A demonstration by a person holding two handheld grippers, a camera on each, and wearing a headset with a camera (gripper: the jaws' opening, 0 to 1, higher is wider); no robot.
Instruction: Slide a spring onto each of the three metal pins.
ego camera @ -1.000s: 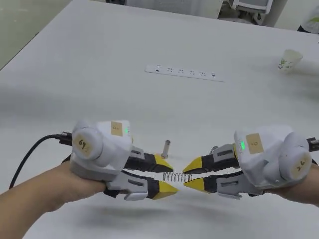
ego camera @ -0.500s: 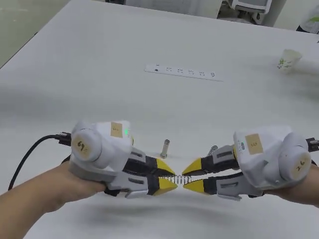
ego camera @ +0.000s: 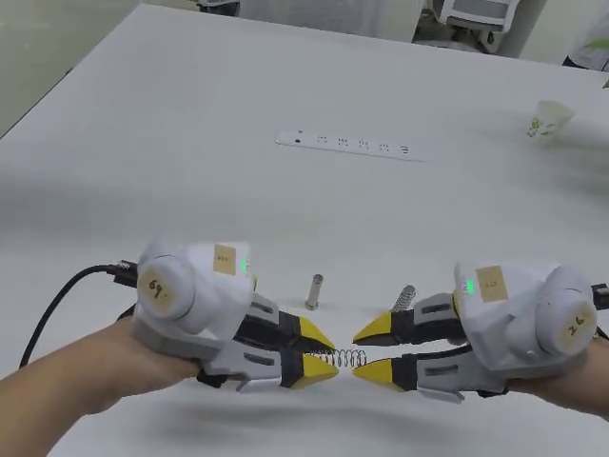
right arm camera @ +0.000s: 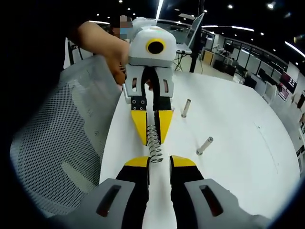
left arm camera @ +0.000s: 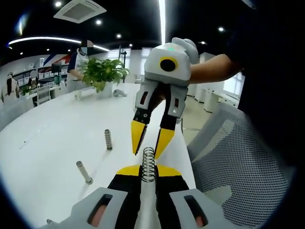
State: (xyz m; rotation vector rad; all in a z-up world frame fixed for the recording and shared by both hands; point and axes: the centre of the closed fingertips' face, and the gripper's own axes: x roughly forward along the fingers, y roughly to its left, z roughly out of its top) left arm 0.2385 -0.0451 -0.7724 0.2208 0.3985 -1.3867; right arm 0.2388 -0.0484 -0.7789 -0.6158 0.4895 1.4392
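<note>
A small steel spring [ego camera: 348, 358] lies level between the two grippers above the white table [ego camera: 190, 143]. My left gripper [ego camera: 329, 355] is shut on one end of the spring [left arm camera: 148, 164]. The right gripper [ego camera: 362, 353] faces it tip to tip with its jaws open around the spring's free end [right arm camera: 154, 150]. Behind the tips stands a bare metal pin [ego camera: 313, 290]. To its right, another pin [ego camera: 404, 298] carries a spring. Both pins show in the left gripper view, the sprung one [left arm camera: 108, 139] and the bare one [left arm camera: 84, 172].
A white power strip [ego camera: 347, 145] lies across the middle of the table and a paper cup [ego camera: 550, 116] stands far right. A black cable [ego camera: 57, 295] trails from the left gripper. A mesh chair [left arm camera: 238, 157] stands by the near table edge.
The left gripper's jaws have closed onto the spring. The two grippers came tip to tip, then drew slightly apart, and the right jaws now stand open around the spring's other end.
</note>
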